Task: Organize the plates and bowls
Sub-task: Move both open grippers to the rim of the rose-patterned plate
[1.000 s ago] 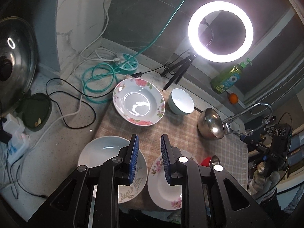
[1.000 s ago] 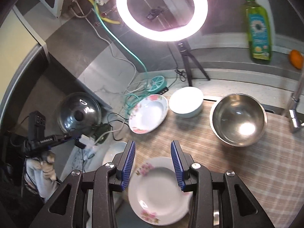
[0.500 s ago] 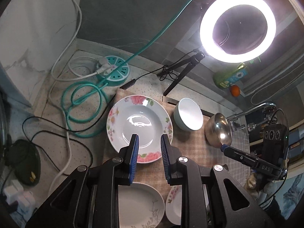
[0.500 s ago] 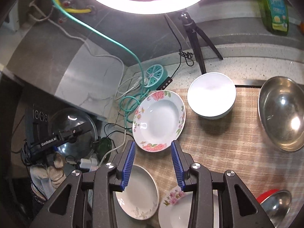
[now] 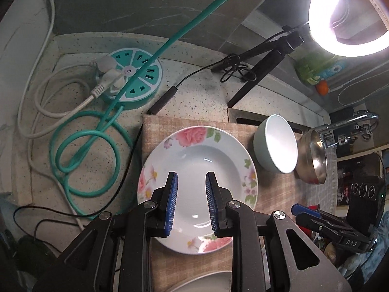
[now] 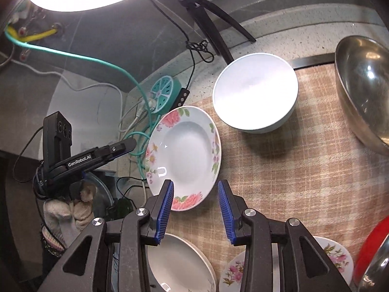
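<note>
Rose-patterned plate [image 5: 197, 170] could chip against the pale bowl [image 5: 277, 143] beside it; left gripper [image 5: 190, 204] and right gripper [image 6: 195, 209] both hover spread, empty.

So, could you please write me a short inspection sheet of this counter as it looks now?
Surface: speckled counter with a checked cloth over it.
Job's things: rose plate, pale bowl, steel bowl, plain plate, small floral plate, all on the cloth.
Clutter: round teal power strip, green bottle.
Grippers: left gripper and right gripper both open, empty, above the rose plate.
Cables: teal cable coiled; white cable, black cable loose.
Surroundings: ring light on tripod, tap.
</note>
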`<move>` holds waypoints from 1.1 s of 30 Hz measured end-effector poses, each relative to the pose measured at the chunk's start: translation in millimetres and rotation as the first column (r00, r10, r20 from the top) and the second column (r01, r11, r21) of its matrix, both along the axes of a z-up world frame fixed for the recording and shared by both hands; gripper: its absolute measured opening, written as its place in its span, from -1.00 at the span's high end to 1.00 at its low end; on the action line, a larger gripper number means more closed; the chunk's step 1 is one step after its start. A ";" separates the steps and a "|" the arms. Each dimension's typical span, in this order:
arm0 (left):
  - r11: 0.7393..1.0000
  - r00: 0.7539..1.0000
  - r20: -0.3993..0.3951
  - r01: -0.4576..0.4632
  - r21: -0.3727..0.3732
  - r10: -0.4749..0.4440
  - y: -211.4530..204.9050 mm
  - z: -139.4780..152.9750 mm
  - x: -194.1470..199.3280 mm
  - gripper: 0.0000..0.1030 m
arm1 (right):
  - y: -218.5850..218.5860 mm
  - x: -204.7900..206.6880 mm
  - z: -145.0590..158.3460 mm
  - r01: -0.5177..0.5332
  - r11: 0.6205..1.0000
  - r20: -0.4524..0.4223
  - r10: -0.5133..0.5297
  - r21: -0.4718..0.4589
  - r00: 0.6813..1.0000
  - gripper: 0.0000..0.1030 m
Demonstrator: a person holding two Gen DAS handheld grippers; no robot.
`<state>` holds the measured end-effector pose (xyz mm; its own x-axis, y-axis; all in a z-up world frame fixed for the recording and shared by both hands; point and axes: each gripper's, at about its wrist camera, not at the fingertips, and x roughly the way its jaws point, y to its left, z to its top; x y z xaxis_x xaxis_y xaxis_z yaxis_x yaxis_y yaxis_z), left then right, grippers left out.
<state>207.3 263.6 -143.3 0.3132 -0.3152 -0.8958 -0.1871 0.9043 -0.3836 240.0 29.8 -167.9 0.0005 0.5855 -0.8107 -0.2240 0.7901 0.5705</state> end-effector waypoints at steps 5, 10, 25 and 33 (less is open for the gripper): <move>1.000 1.000 -0.012 0.001 0.014 -0.001 8.2 -10.5 10.0 0.58 | 6.8 2.1 -15.7 0.021 1.000 -0.018 -0.022 -0.019 1.000 0.34; 0.998 1.000 -0.020 0.020 0.064 -0.018 14.4 -15.7 17.4 0.58 | 9.7 0.4 -27.0 0.038 0.999 -0.033 -0.039 -0.032 0.999 0.37; 0.998 0.999 -0.038 0.038 0.042 -0.037 18.8 -33.3 20.4 0.58 | 17.3 3.0 -46.8 0.062 0.997 -0.048 -0.065 -0.053 0.997 0.44; 0.999 0.998 -0.041 0.045 0.029 -0.044 21.0 -36.9 21.8 0.58 | 20.0 7.4 -54.8 0.070 0.996 -0.055 -0.074 -0.062 0.996 0.58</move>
<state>229.1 284.6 -180.2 0.2625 -0.3006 -0.9169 -0.1613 0.9232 -0.3488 247.5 49.8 -222.8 -0.0068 0.5357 -0.8444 -0.1336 0.8363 0.5317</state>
